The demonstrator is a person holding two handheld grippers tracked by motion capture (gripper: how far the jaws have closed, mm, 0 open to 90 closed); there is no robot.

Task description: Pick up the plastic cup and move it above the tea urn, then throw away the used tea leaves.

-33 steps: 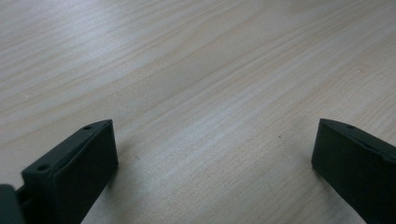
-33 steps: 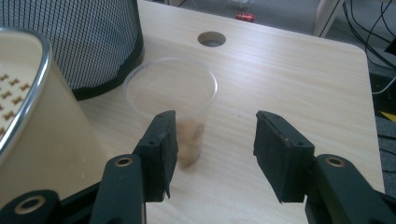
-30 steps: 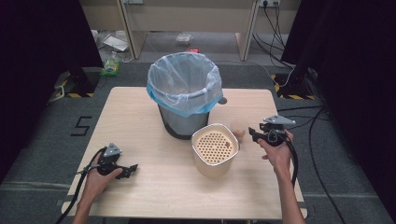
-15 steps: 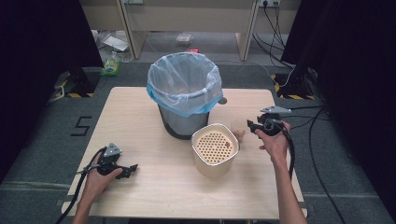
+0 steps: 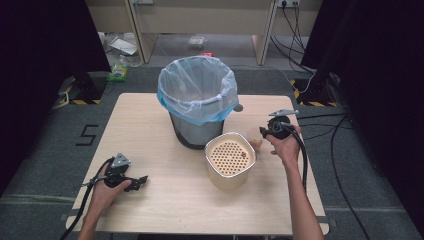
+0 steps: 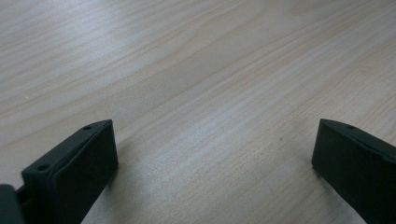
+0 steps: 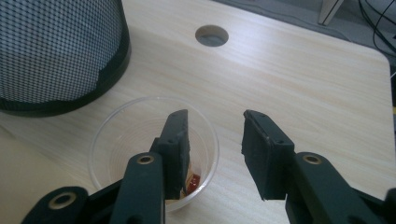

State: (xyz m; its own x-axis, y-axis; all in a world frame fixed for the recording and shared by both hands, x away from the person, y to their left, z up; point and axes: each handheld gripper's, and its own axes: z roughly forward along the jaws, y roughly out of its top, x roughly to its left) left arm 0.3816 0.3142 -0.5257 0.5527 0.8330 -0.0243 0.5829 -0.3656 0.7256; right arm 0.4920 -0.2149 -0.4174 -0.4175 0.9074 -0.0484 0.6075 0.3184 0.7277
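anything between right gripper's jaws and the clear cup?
Nothing. Right gripper view: right gripper straddles the clear cup's near wall, one jaw inside, one outside, not yet clamped.

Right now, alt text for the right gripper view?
The right gripper straddles the rim of a clear plastic cup on a wooden table, one jaw inside, one outside, not yet pinching; its jaws have just been closing. Something red lies in the cup's bottom, and a black mesh bin stands at upper left.
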